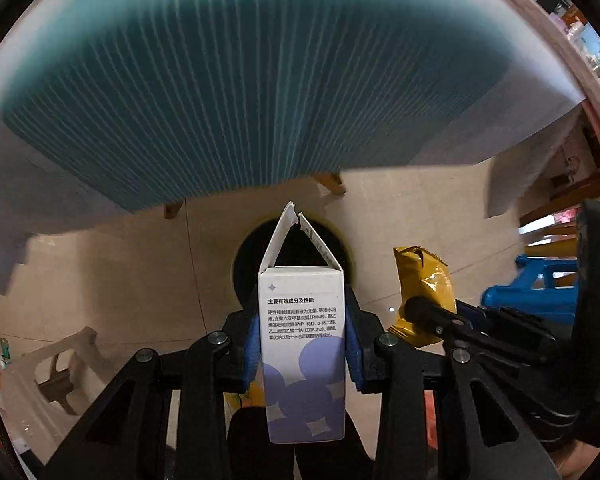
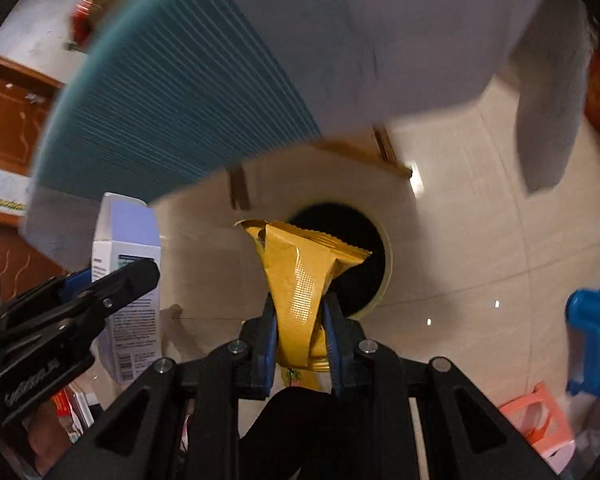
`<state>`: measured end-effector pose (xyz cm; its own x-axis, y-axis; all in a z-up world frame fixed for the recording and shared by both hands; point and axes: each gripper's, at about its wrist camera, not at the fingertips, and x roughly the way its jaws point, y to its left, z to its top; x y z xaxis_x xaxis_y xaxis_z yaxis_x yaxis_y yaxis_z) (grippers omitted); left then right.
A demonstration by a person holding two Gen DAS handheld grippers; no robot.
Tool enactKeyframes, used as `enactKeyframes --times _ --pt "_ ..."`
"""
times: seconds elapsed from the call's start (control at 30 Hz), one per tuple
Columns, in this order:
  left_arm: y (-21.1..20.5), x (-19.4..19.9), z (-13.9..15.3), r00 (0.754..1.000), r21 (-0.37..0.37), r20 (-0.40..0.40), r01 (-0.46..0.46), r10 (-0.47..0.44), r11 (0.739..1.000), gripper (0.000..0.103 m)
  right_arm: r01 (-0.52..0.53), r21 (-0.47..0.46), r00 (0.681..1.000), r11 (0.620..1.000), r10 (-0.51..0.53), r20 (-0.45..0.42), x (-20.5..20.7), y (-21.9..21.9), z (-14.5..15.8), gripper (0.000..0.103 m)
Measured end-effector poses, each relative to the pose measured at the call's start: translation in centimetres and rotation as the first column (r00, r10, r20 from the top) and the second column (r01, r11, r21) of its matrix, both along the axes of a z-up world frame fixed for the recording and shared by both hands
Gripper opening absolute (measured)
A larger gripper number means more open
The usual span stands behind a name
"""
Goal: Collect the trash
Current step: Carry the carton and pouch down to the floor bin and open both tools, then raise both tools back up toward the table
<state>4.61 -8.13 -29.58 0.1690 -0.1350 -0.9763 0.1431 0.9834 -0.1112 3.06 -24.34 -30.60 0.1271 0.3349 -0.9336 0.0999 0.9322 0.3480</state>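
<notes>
White carton [image 1: 302, 344] clamped in left tongs [image 1: 302, 354]; one gold wrapper [image 2: 298, 292] in right tongs [image 2: 300, 338].

A table draped in a white cloth [image 1: 500, 92] with a teal ribbed mat [image 1: 236, 92] fills the top over glossy beige floor tiles [image 1: 132, 272], wooden table legs [image 1: 332, 182] showing beneath, a blue plastic stool [image 2: 596, 320] at right and brown wooden cabinetry [image 2: 8, 116] at left.

Left hand-held gripper [image 1: 302, 344]: black linkage arms, silver pivot screws, blue finger pads [image 1: 252, 350]; right hand-held gripper [image 2: 300, 332] alike.
</notes>
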Motion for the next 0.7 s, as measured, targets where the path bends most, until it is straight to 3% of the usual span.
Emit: enactKeyframes --times 0.27,0.33,0.37,0.53,0.7 --pt "1.4 0.7 -10.5 0.999 0.003 -0.005 -0.038 0.038 0.999 0.034 0.046 -0.022 0.996 0.999 -0.047 -0.072 1.3 1.5 -12.7 0.022" --pt "1.8 0.9 -12.1 1.000 0.005 -0.004 -0.026 0.026 1.000 0.043 0.066 -0.007 0.994 0.998 -0.066 -0.086 1.6 1.7 -14.7 0.024" --pt "1.5 1.3 -12.6 1.000 0.004 -0.006 -0.022 0.022 1.000 0.056 0.073 -0.009 0.993 0.997 -0.073 -0.092 1.8 2.0 -15.6 0.025" --pt "2.8 2.1 -14.7 0.999 0.017 -0.021 -0.046 0.046 0.999 0.084 0.107 0.014 0.985 0.994 -0.104 -0.136 3.0 2.9 -19.0 0.055" --pt "3.7 2.1 -13.9 0.997 0.017 -0.006 -0.077 0.077 0.997 0.088 0.092 0.000 0.988 0.996 -0.091 -0.124 2.8 3.7 -19.2 0.071"
